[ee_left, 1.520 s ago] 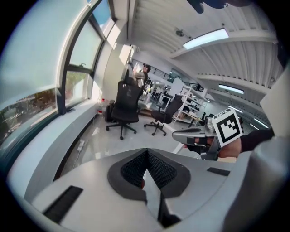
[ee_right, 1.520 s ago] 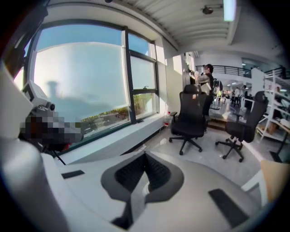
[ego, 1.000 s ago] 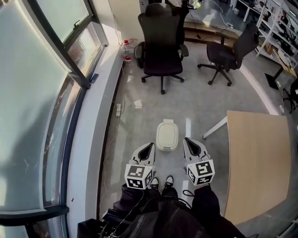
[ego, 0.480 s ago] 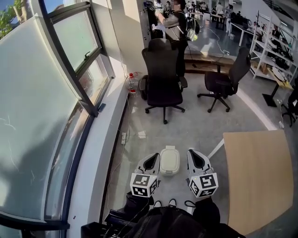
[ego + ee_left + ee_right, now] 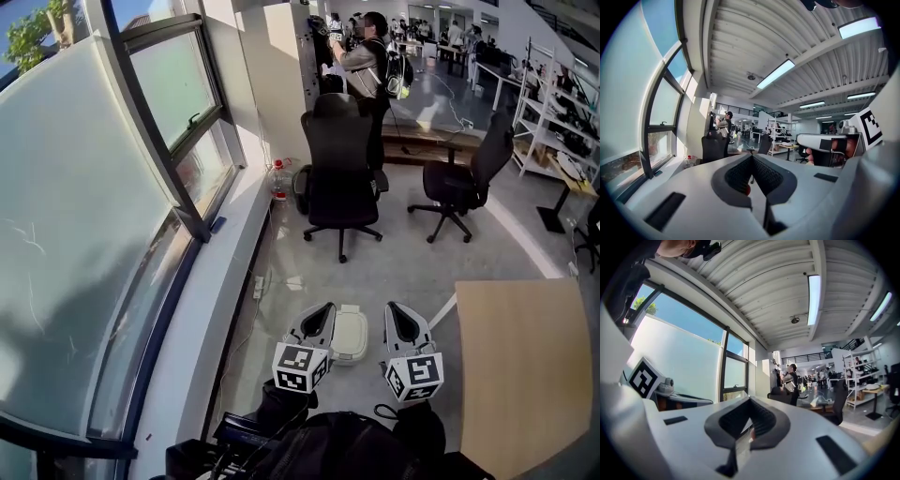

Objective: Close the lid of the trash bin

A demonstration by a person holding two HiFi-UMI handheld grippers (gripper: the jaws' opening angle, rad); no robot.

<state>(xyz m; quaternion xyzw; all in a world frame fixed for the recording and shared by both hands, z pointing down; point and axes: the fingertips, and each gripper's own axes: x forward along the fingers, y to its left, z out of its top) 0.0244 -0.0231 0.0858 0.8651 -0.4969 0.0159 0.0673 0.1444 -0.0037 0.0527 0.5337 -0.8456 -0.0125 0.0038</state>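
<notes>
Pretty sure this one's basically done: the white trash bin point(image 5: 349, 334) sits on the floor point(image 5: 412, 253) right in front of the person's feet, and its lid looks flat down. The left gripper point(image 5: 317, 323) and right gripper point(image 5: 403, 323) hang either side of it, both aimed out at the room, jaws pressed together on nothing. Nothing obvious left to do.

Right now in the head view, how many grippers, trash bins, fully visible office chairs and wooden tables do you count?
Grippers: 2, the left gripper and the right gripper
Trash bin: 1
Office chairs: 2
Wooden table: 1
Total: 6
</notes>
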